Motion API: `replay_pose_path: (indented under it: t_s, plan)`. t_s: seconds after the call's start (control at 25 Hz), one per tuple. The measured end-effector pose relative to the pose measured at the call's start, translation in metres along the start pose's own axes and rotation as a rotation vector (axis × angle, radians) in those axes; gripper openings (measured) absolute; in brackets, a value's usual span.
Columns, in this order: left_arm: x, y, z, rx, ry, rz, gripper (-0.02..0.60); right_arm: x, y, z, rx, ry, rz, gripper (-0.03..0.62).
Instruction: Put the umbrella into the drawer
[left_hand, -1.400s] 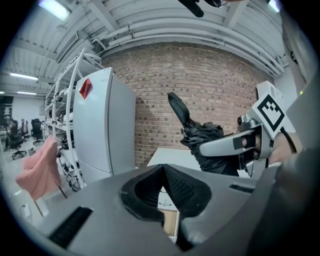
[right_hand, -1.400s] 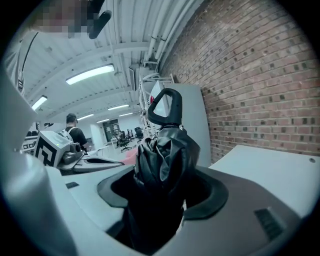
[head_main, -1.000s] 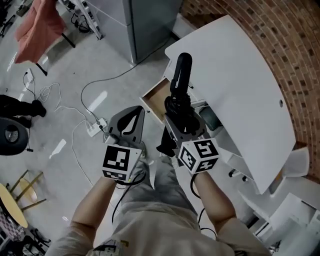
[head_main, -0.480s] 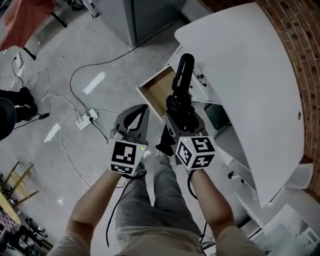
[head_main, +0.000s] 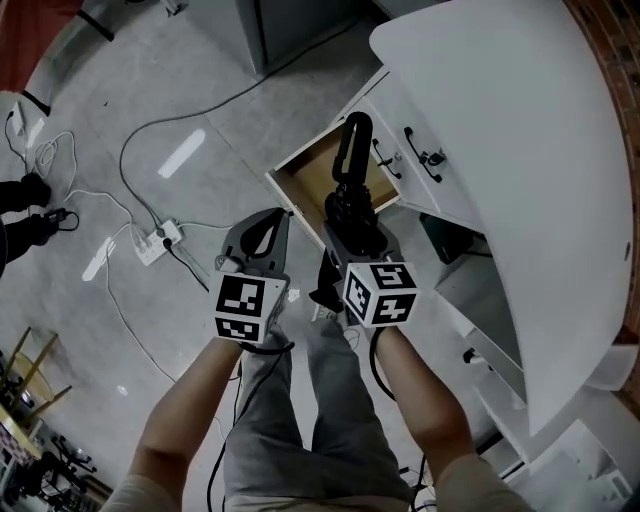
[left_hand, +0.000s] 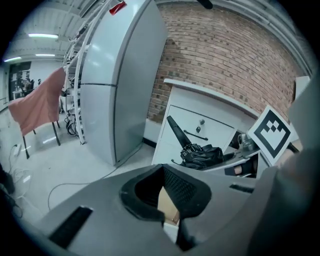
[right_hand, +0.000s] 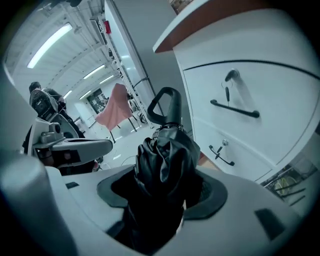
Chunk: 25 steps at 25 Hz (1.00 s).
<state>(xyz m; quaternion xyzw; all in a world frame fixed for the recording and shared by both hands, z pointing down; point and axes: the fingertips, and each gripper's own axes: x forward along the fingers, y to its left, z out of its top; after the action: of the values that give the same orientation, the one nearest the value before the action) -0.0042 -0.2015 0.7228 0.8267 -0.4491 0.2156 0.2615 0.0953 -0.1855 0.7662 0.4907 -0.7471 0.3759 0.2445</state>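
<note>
Stowing, entry one: umbrella (head_main: 350, 195) bound for the drawer (head_main: 308, 172), step judged about to finish.

- Location: clamped in the right gripper (head_main: 352, 238), jaws closed round the bunched canopy. The handle end leads and shows over the open drawer in the head view, not yet inside.
- Method: tip the handle down and lay the length along the drawer (slant it if the fit is tight). Clear the front wall, and let go only once it rests on the bottom.
- Left gripper (head_main: 262, 235): jaws together, nothing held, just beside the right.
- Item: black and folded, fabric in loose creases, looped handle, rib tips gathered at a collar.
- Drawer: wooden inside, pulled from a white cabinet (head_main: 500, 120).
</note>
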Motion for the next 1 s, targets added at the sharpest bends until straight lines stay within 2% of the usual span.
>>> replay_pose_path:
  t_s: [0.2,0.44,0.56,0.76,1.0]
  plan:
    - [0.043,0.008,-0.048,0.004,0.05,0.004,0.008,0.045,-0.025,-0.036,0.019,0.034,-0.019,0.27]
    - [0.088,0.018,-0.11,-0.081,0.134,-0.017,0.008,0.102,-0.054,-0.095,0.042,0.112,-0.028,0.268]
    - [0.108,0.023,-0.132,-0.067,0.149,-0.007,0.008,0.125,-0.069,-0.123,0.052,0.156,-0.032,0.268]
    - [0.138,0.021,-0.18,0.03,0.2,-0.005,0.008,0.159,-0.099,-0.164,0.146,0.219,-0.045,0.268]
    - [0.159,0.027,-0.223,0.016,0.253,-0.01,0.008,0.202,-0.132,-0.184,0.209,0.263,-0.083,0.27]
